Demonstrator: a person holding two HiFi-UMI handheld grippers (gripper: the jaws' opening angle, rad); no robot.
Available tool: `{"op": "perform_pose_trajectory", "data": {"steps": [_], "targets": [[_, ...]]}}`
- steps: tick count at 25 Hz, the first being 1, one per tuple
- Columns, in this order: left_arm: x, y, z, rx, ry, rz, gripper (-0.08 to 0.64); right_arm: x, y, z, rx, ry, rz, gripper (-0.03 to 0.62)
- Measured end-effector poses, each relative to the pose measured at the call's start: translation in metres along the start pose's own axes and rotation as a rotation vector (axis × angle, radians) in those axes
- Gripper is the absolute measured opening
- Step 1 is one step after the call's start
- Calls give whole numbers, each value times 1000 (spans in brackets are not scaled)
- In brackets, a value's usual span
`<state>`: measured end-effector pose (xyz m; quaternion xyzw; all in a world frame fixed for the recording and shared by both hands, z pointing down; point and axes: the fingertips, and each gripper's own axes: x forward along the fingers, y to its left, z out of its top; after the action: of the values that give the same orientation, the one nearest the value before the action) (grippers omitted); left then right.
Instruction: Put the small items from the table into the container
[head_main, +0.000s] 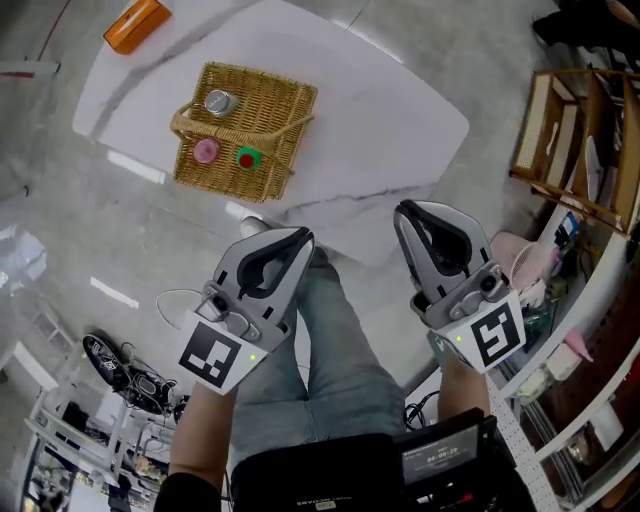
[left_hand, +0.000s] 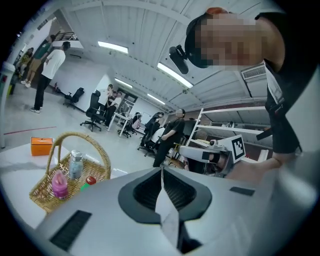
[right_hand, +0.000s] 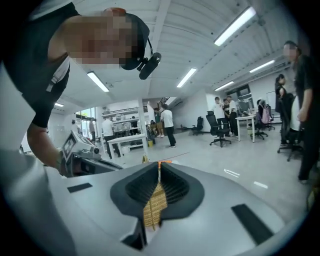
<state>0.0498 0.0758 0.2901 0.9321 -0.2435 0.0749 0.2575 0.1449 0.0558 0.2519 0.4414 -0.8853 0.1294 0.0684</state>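
Wicker basket on white table holds small items; left claw, right claw both closed, empty.

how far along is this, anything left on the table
Done: silver-capped bottle, pink bottle and red-topped item sit in the basket. In hand: nothing; left claw and right claw are shut, empty. Left: only an orange box on the table, perhaps not small.

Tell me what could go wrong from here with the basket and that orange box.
The orange box lies at the table's far edge; a clumsy grab might push it off. The basket's handle arches over the upright pink bottle, so a reach inside might snag it or tip the bottle.
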Motion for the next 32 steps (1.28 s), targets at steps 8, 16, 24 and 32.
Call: {"op": "perform_pose_trajectory", "data": {"steps": [8, 16, 24, 32], "targets": [[27, -24, 14, 39, 4, -46, 6, -51, -6, -6, 27, -36, -105, 12], [29, -57, 56, 84, -2, -90, 5, -80, 2, 34, 47, -76, -152, 12], [21, -100, 98, 104, -6, -119, 5, -104, 8, 94, 28, -111, -174, 12], [-12, -139, 154, 143, -23, -133, 5, -125, 33, 153, 17, -114, -179, 12]]}}
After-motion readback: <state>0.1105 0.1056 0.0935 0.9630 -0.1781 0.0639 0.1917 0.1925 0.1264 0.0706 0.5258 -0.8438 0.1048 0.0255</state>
